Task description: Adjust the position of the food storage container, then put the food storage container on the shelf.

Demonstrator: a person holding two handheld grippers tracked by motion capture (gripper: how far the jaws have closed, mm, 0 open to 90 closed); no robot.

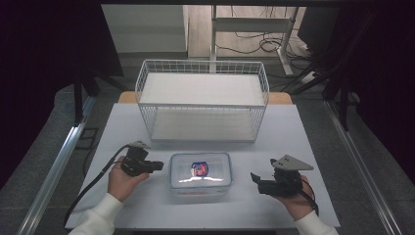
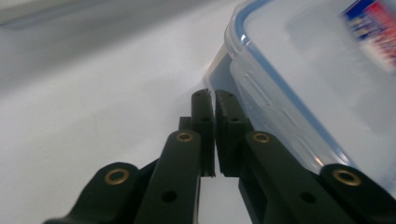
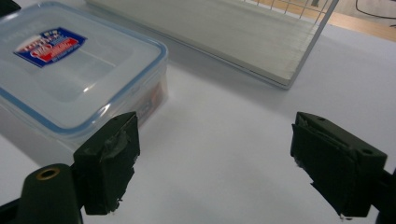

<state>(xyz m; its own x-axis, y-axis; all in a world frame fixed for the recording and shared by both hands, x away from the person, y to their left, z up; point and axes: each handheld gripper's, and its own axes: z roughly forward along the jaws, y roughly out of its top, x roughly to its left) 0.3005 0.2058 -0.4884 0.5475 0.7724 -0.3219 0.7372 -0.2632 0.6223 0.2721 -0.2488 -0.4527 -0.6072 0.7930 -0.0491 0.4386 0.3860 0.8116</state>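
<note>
The white table [image 1: 147, 122] carries a two-tier wire rack [image 1: 202, 100] at the back. A clear plastic box [image 1: 200, 174] with a blue-rimmed lid lies in front of the rack, between both grippers. The right gripper [image 3: 215, 163] stands spread wide, empty, near the box. The left gripper [image 2: 214, 100] is nearly closed, empty, just beside the box's edge.
</note>
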